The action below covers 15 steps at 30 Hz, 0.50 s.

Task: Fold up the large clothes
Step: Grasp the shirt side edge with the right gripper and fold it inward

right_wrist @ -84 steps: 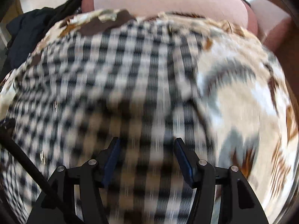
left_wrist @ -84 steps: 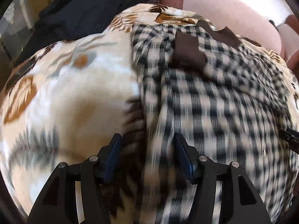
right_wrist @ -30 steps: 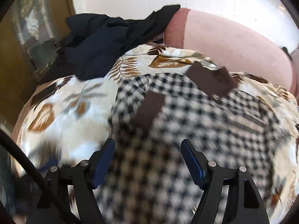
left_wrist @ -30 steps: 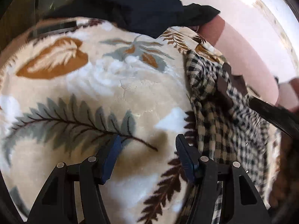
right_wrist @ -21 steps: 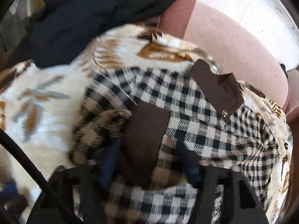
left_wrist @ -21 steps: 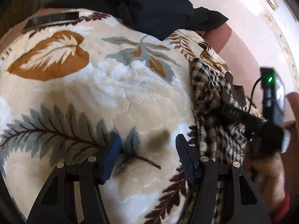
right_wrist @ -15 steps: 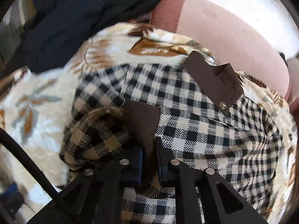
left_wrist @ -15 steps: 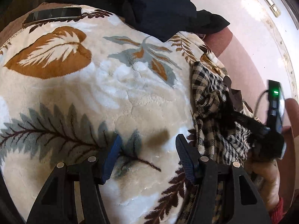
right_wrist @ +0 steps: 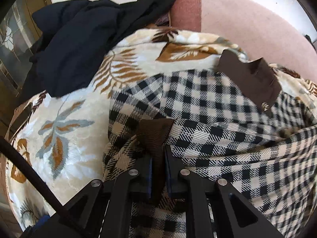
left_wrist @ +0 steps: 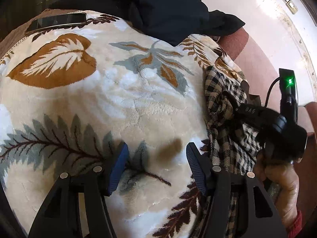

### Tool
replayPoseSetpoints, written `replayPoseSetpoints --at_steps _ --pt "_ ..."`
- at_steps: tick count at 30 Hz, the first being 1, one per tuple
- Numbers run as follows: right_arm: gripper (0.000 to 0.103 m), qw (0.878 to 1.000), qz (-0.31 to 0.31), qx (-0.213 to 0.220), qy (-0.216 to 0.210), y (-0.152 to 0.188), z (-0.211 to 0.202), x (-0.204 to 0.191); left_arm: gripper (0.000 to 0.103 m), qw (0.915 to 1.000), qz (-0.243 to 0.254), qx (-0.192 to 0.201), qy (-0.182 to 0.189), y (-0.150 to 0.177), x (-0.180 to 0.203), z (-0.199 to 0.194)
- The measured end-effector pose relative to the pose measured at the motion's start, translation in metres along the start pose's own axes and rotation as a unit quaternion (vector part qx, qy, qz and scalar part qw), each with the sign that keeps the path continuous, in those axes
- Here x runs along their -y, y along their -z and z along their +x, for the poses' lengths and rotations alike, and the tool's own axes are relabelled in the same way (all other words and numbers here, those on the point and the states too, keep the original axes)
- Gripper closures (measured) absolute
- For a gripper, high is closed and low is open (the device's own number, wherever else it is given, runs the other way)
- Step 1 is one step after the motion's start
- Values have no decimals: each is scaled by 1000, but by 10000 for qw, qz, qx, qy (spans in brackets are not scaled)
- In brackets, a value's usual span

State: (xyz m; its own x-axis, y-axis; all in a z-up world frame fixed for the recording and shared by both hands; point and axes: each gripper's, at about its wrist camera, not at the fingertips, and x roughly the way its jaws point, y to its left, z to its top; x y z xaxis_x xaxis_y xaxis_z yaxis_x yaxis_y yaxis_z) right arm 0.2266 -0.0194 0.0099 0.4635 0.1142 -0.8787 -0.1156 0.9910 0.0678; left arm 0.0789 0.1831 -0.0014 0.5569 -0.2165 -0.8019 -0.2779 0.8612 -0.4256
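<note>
My right claw (right_wrist: 158, 163) is pinching the brown cuff (right_wrist: 156, 136) of the checked shirt (right_wrist: 227, 130), fabric clamped between both pads. The cuff bunches up just ahead of the jaws. The rest of the shirt lies spread to the right on the leaf-print blanket (right_wrist: 65, 123), brown collar (right_wrist: 251, 75) at its far edge, one button visible there.

My left claw (left_wrist: 157, 158) is spread wide, nothing between the pads, hovering over bare blanket (left_wrist: 118, 99). From that view the shirt (left_wrist: 223, 119) sits at the blanket's right edge, gathered up, with the right claw (left_wrist: 233, 103) in it and my right hand (left_wrist: 279, 176) behind.

A dark garment (right_wrist: 79, 39) is piled at the blanket's far side. Phone (left_wrist: 57, 21) is on the far left corner. Pink couch back (right_wrist: 247, 25) is behind it all.
</note>
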Motion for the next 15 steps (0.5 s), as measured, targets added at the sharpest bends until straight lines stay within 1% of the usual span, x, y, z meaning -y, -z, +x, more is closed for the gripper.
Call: replayPoseSetpoints --at_steps 2,4,7,8,9,11,12,13,15 --pt "83 9999 -117 -21 -70 1 0 -1 43 10000 -4 25 -26 0 1 0" --pt "71 9990 -116 2 -435 1 -12 2 43 10000 13 51 -62 0 3 0" --pt "65 9940 23 119 -1085 6 -37 17 43 9998 60 80 -151 1 5 2" --pt "65 9927 68 152 -1196 8 -45 24 43 9998 74 94 -184 2 6 2" --pt "65 9927 114 203 -1179 10 -51 33 43 9997 88 115 -208 3 7 2" --pt "65 9945 252 355 -953 16 -61 56 43 9995 130 170 -216 4 9 0" --pt "65 9957 345 399 -765 17 -63 70 43 9994 174 217 -199 5 12 -1" --pt "65 9969 494 419 -447 18 -62 89 43 9992 229 253 -183 6 16 -2" --pt "65 9967 725 358 -85 16 -53 117 43 9988 351 306 -172 9 23 -3"
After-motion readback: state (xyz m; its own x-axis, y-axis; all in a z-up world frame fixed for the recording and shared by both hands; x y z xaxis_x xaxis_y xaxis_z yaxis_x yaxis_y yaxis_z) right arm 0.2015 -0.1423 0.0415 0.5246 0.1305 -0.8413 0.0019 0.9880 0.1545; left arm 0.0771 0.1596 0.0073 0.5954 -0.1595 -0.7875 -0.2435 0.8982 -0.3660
